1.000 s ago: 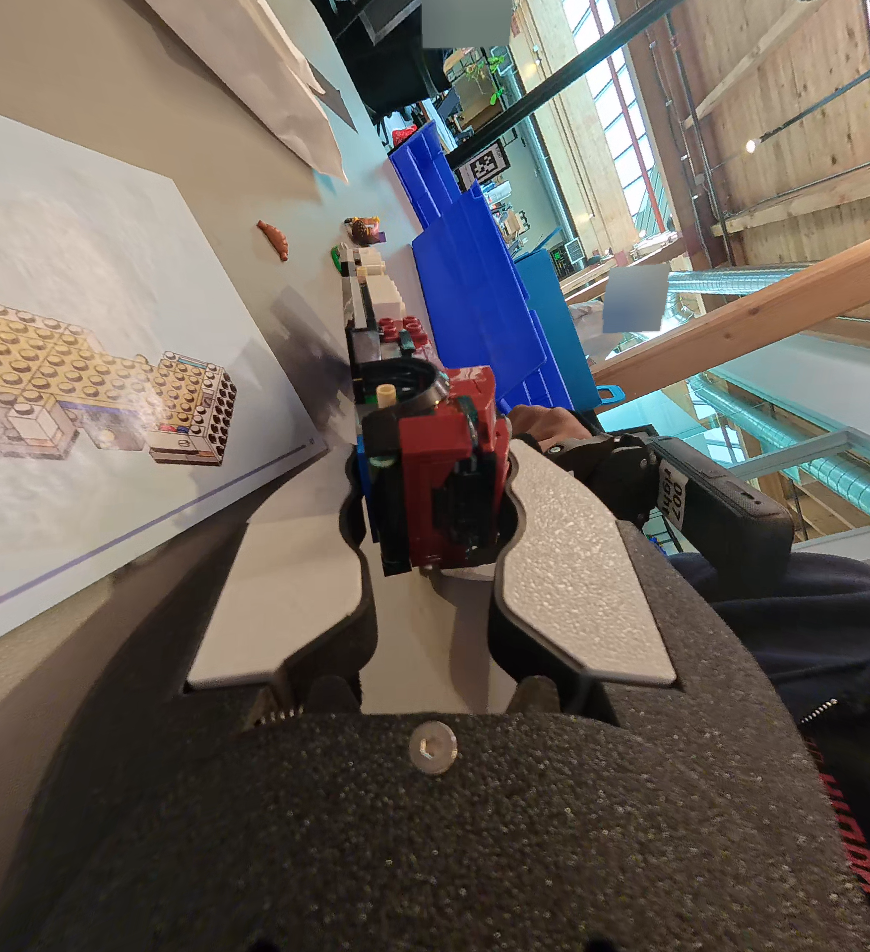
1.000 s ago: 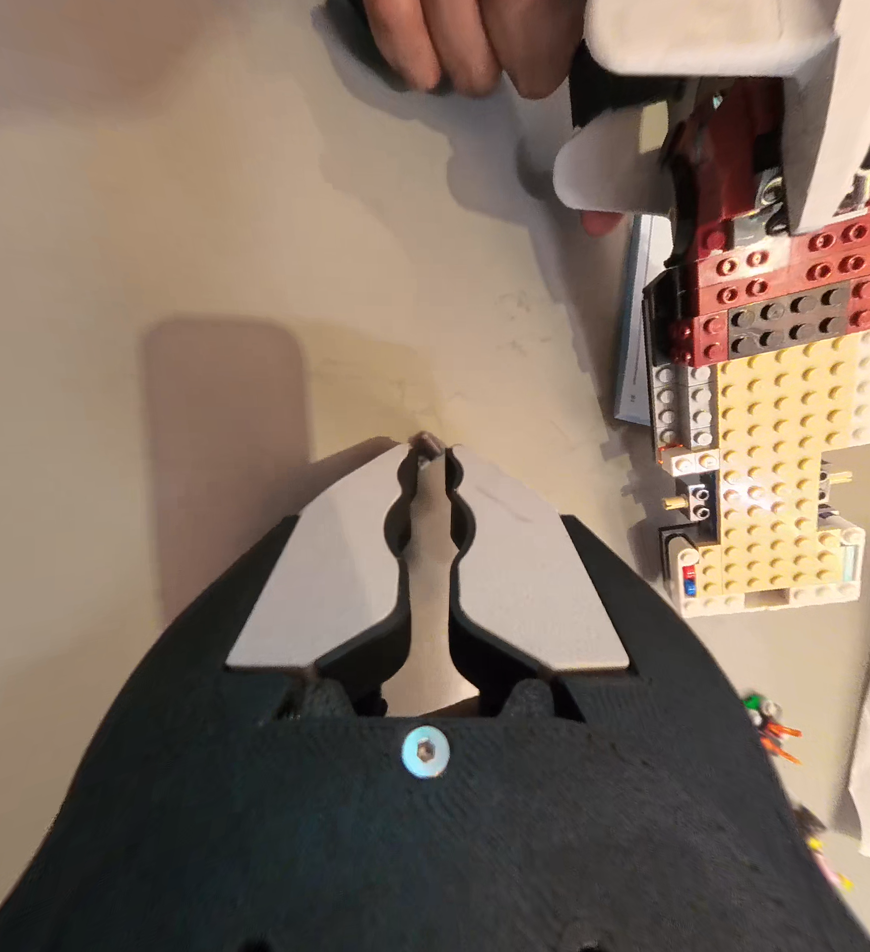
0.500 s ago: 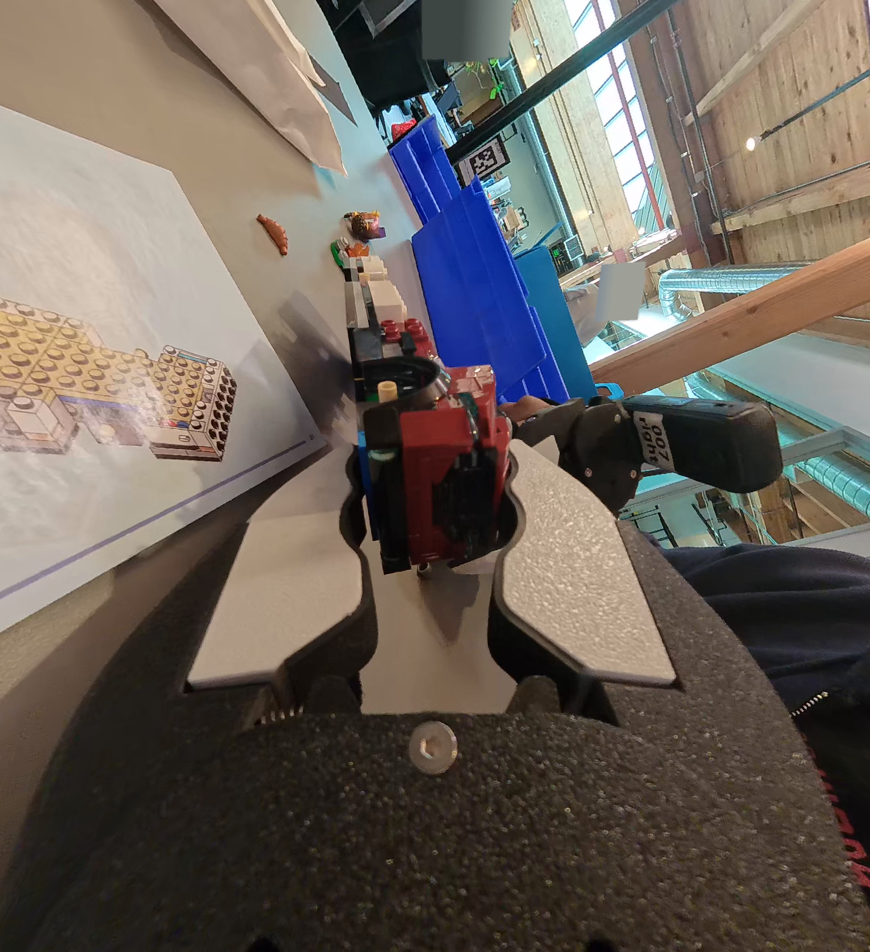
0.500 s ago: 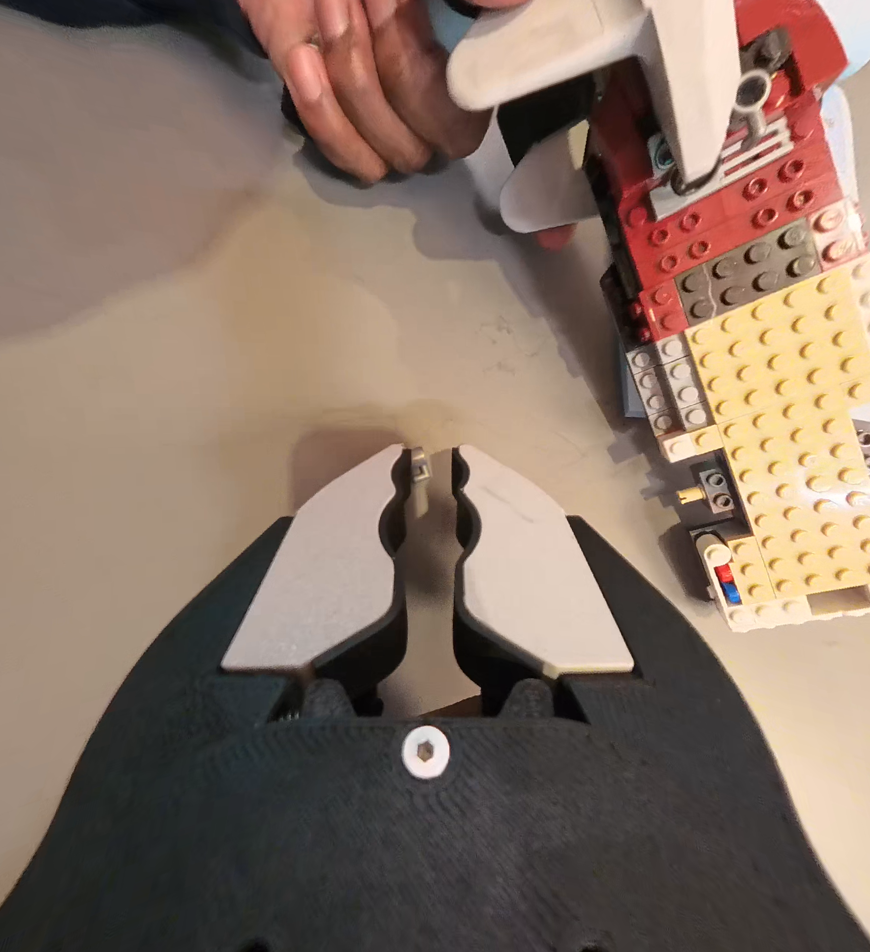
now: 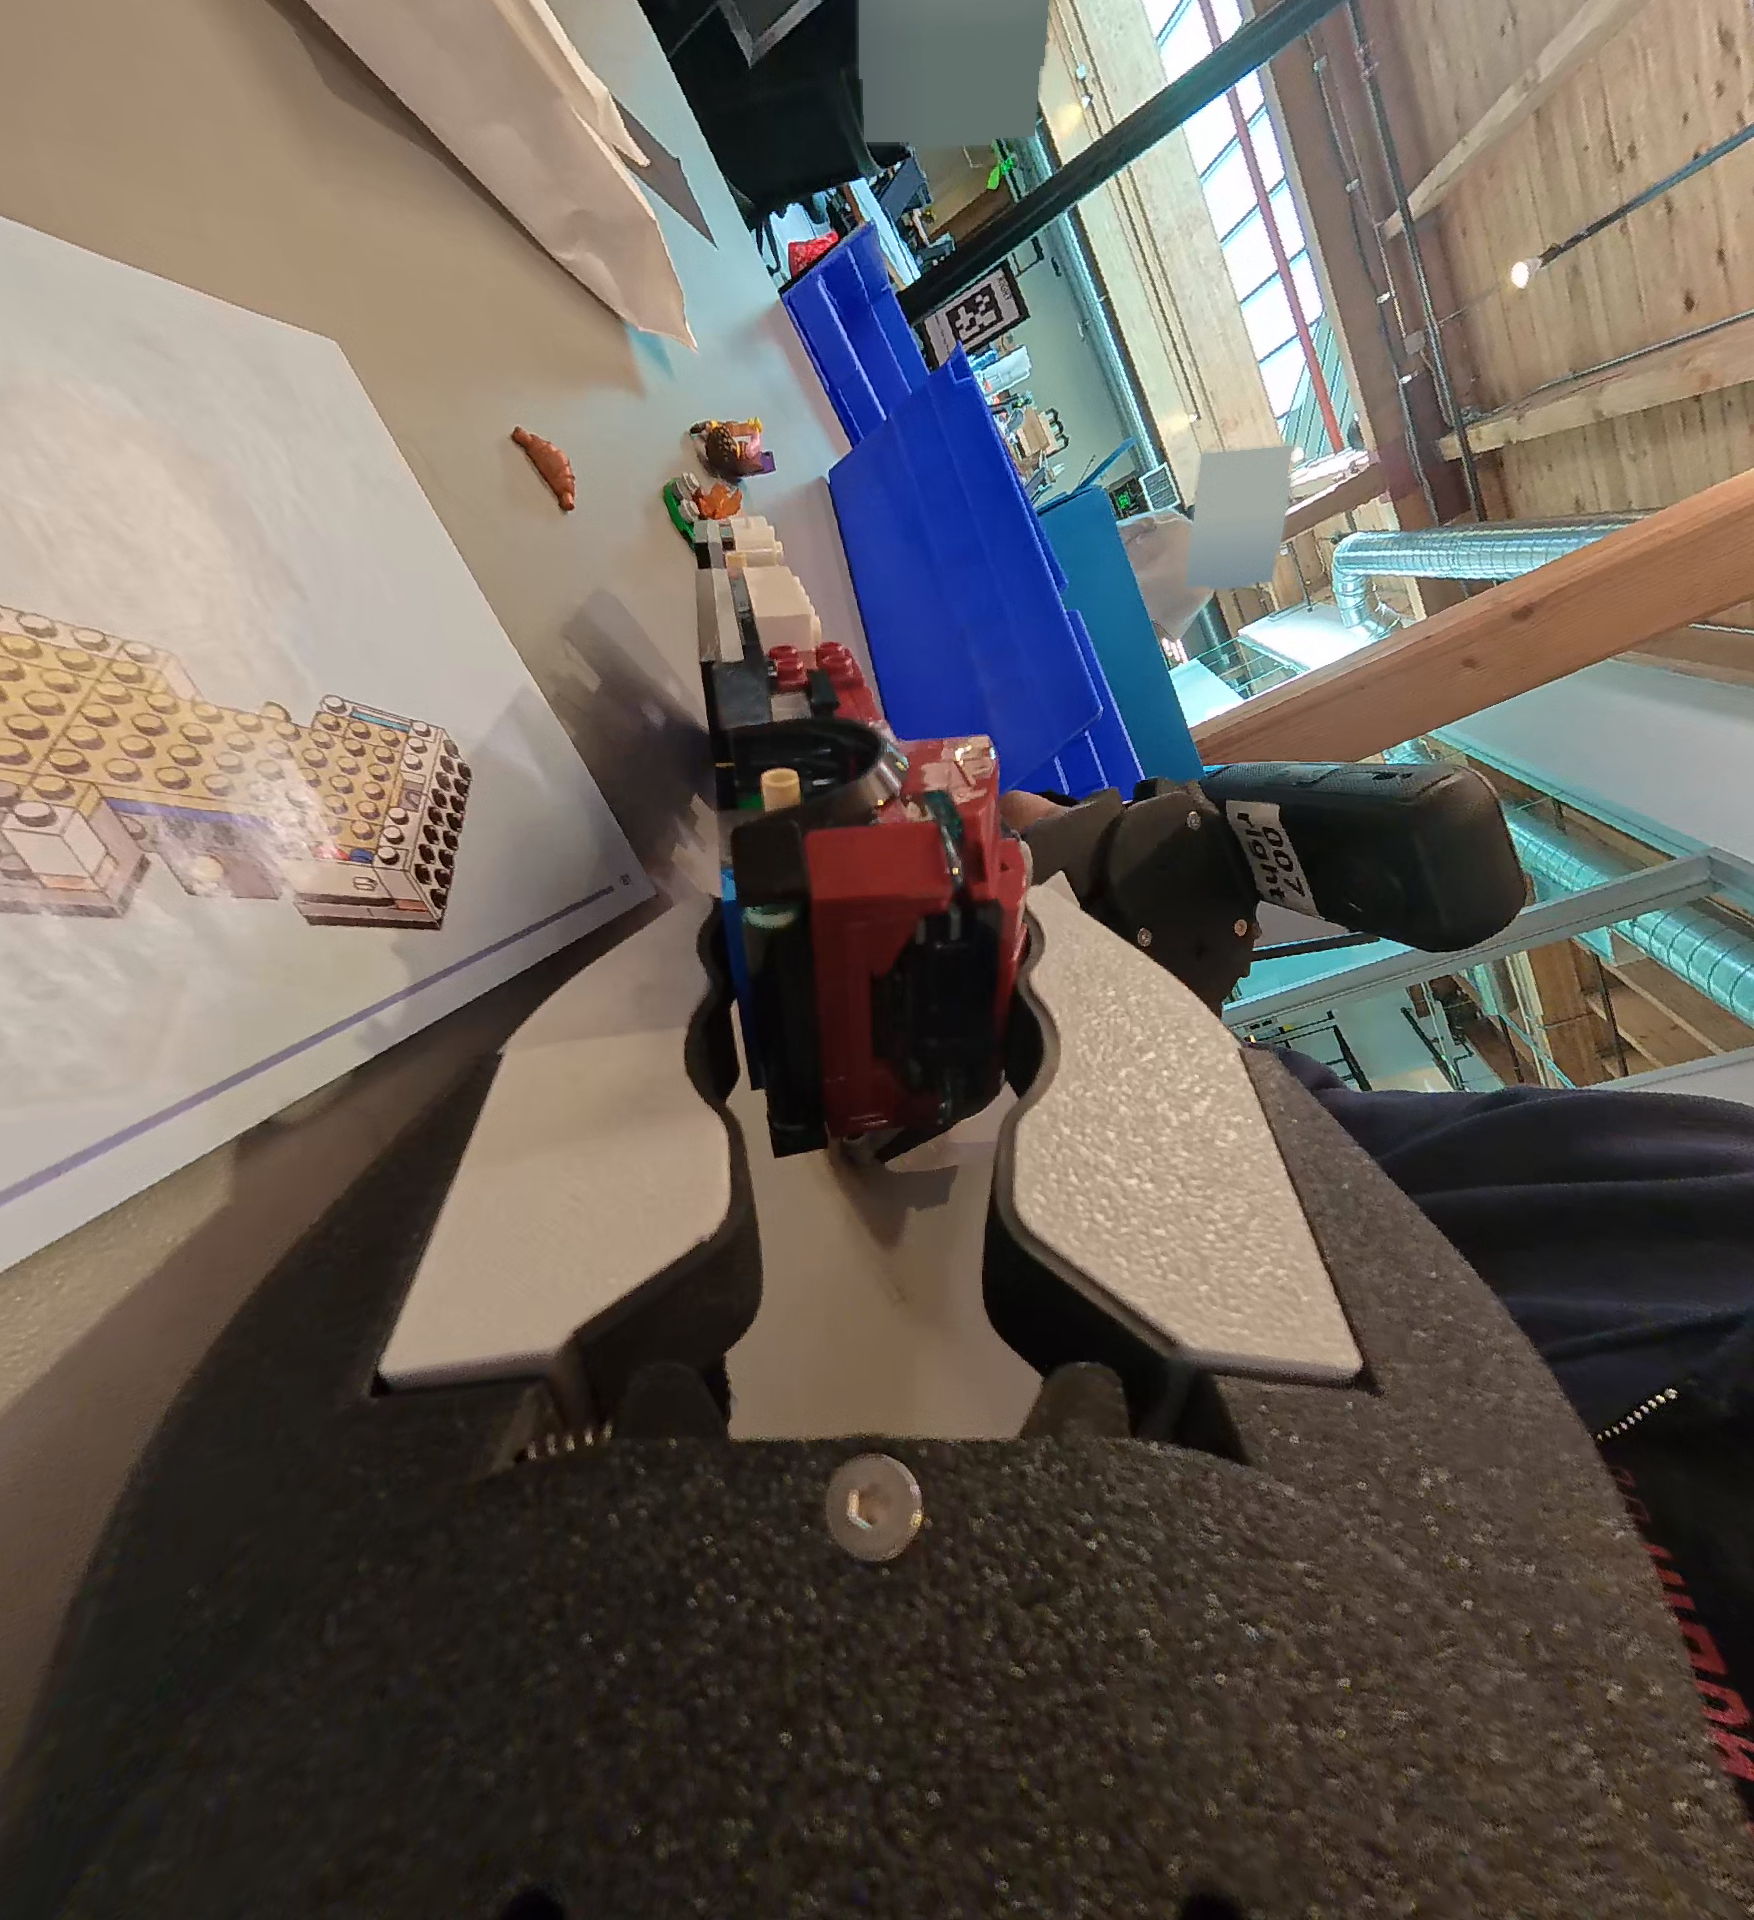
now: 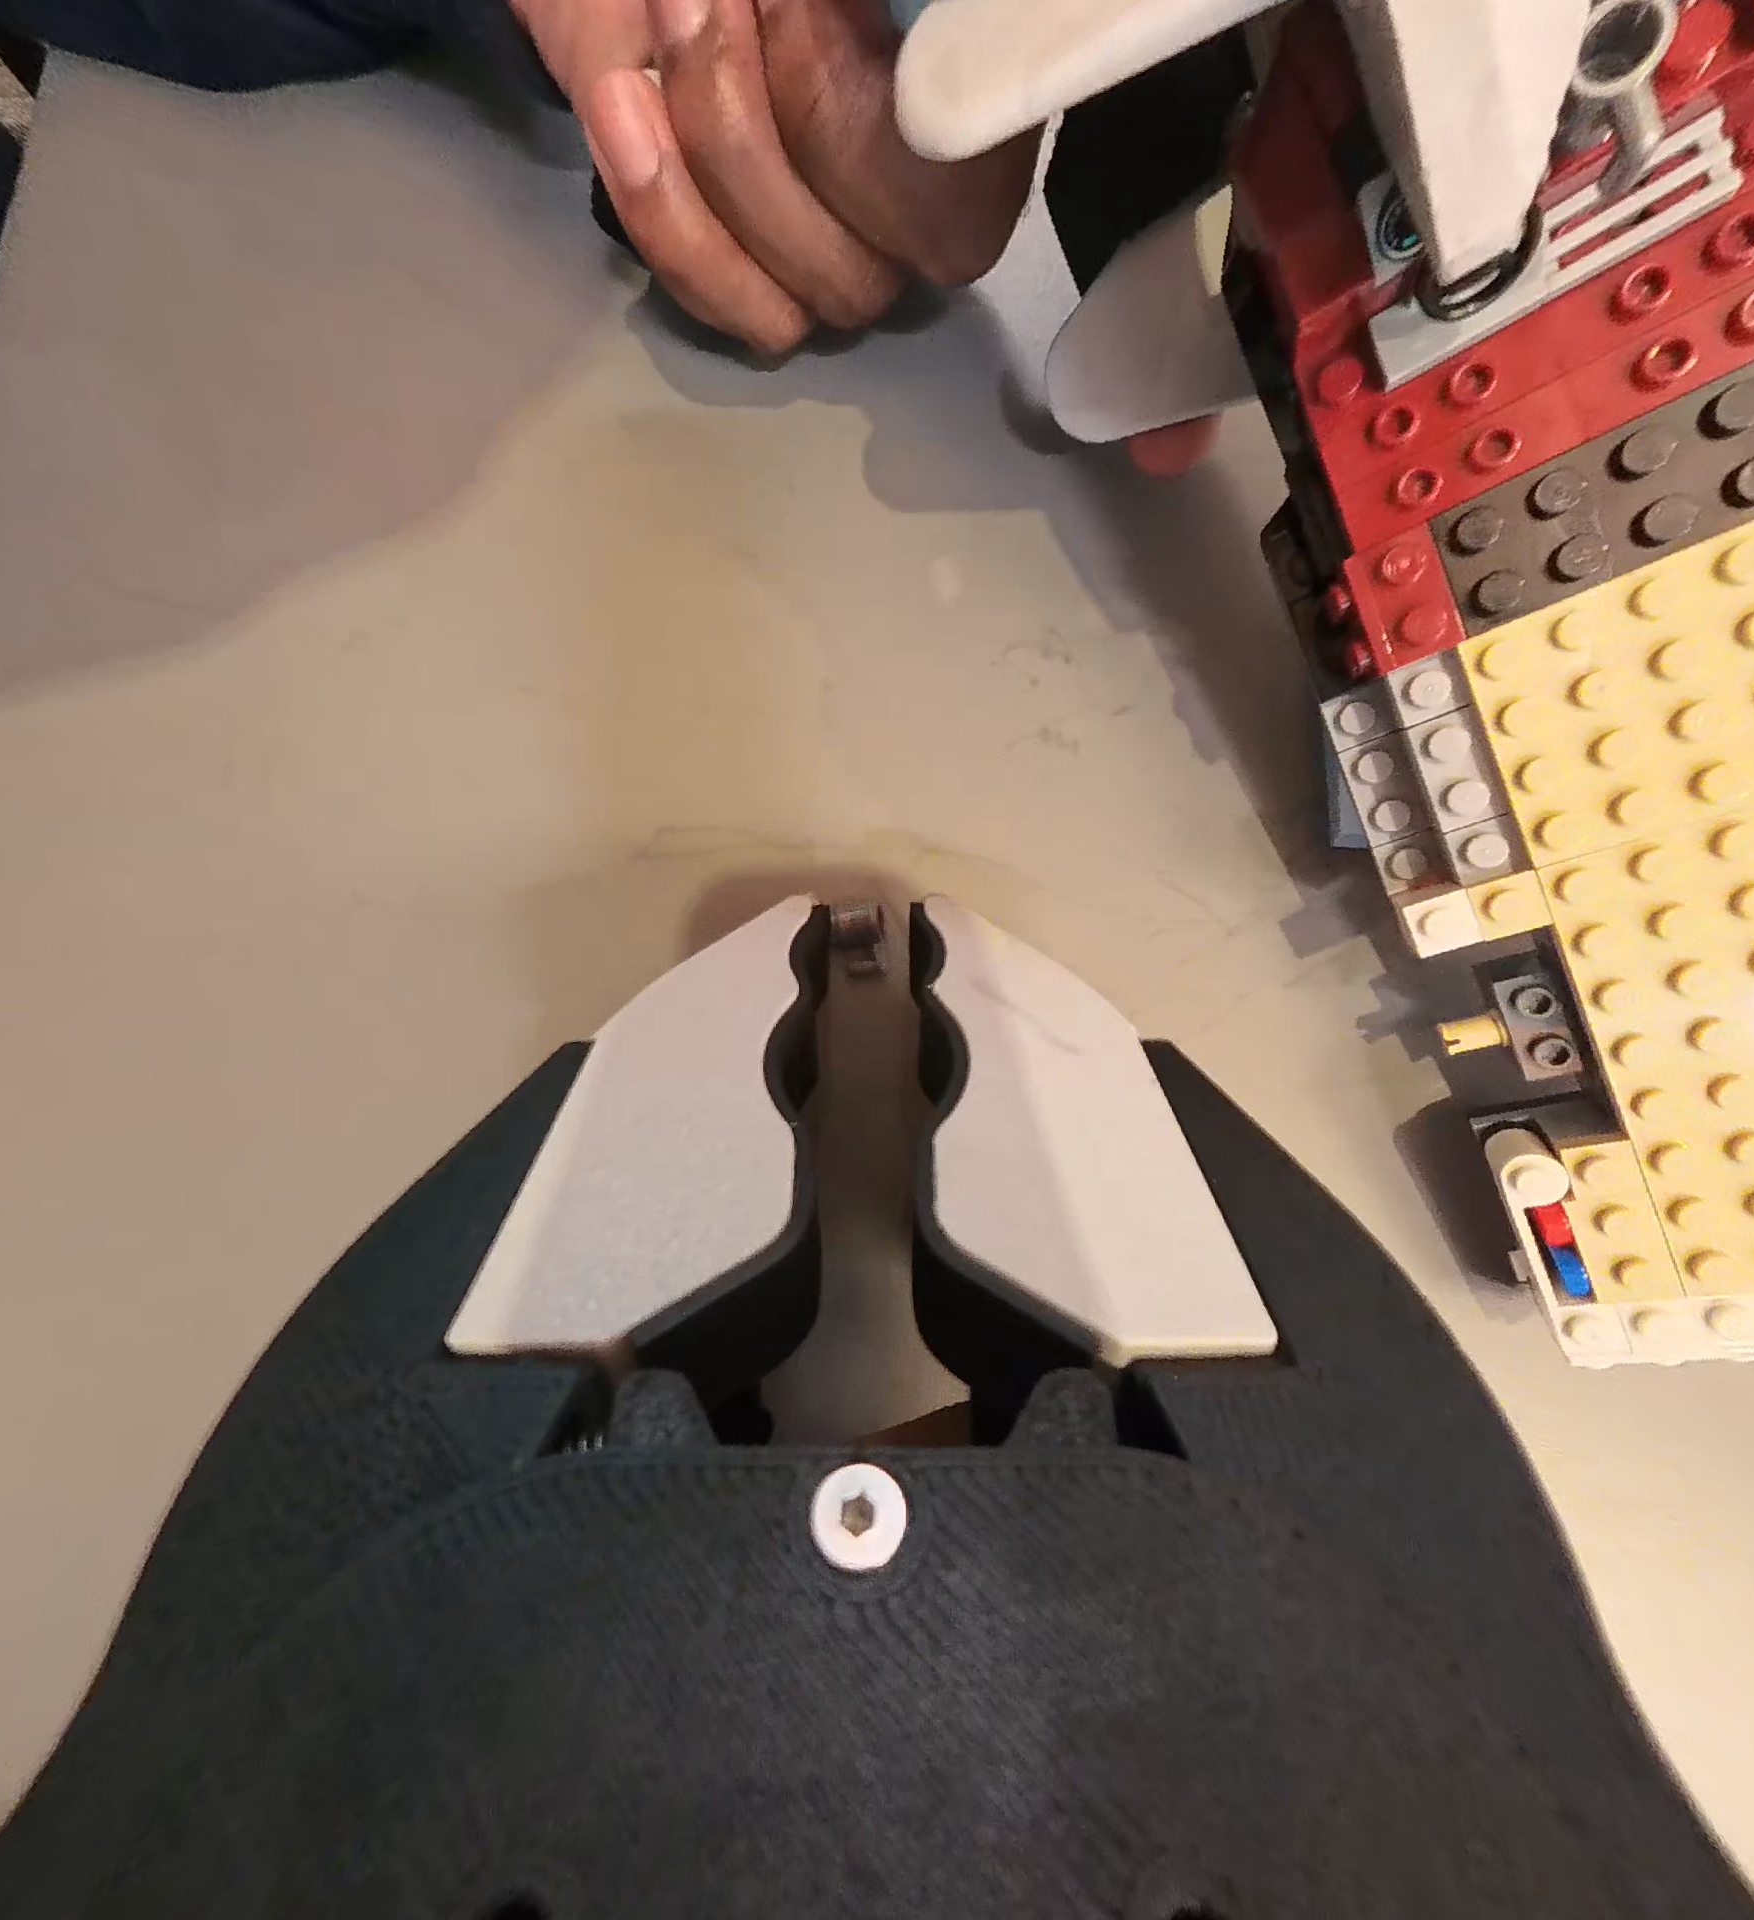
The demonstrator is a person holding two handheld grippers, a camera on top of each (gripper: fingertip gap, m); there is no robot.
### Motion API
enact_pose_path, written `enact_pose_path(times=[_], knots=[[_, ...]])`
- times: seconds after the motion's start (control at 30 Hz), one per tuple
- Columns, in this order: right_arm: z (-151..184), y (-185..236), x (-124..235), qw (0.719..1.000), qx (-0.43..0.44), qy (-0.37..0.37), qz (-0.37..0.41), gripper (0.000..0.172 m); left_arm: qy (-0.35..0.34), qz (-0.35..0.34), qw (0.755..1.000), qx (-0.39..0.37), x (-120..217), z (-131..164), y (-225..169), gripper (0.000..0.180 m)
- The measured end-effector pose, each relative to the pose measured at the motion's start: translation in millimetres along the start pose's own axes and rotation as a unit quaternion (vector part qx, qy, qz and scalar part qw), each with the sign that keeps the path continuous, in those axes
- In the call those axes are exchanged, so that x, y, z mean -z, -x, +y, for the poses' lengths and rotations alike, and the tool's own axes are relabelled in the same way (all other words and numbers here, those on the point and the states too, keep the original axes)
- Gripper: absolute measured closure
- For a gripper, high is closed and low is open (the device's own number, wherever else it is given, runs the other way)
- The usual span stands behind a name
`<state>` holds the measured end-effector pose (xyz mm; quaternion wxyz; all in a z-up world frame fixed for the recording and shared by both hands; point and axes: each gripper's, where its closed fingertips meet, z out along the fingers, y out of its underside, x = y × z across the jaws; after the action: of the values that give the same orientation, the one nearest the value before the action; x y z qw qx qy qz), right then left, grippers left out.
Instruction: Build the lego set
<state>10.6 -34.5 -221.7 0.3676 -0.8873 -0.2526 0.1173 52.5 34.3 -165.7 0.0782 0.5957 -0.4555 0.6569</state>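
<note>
Brick model (image 5: pixel 883 966), red at one end and tan-studded along its length, clamped at that red end in the left gripper (image 5: pixel 873 925). Fingers (image 5: pixel 1112 1091) pressed on opposite faces, long body flat on the table (image 6: pixel 333 727); probably gripped there to keep the whole build steady. Off to the model's side, well apart from it, the right gripper (image 6: pixel 862 914) with jaws slightly parted around a small grey piece (image 6: pixel 857 935). Touching the one pad, a sliver of gap at the other, so not pinched; likely just resting on the table.

Beyond the model's far end: loose small pieces (image 5: pixel 717 468) and a brown bit (image 5: pixel 546 468). Beside the model, a printed building sheet (image 5: pixel 177 520), presumably kept within sight for reference; on its other side, blue bins (image 5: pixel 956 623).

Only from the left wrist: sheet, bins and the right gripper's handle. Only from the right wrist: the studded top of the model (image 6: pixel 1631 831), the grey piece, and the hand (image 6: pixel 769 177) on the left gripper.
</note>
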Motion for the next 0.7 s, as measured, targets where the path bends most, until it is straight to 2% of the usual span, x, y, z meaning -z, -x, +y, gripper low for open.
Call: enact_pose_path(times=[0.7], knots=[[2.5, -3.4, -1.5, 1.0, 0.014, 0.015, 0.021, 0.16, 0.001, 0.001, 1.0, 0.003, 0.5, -0.1, 0.4, 0.131]])
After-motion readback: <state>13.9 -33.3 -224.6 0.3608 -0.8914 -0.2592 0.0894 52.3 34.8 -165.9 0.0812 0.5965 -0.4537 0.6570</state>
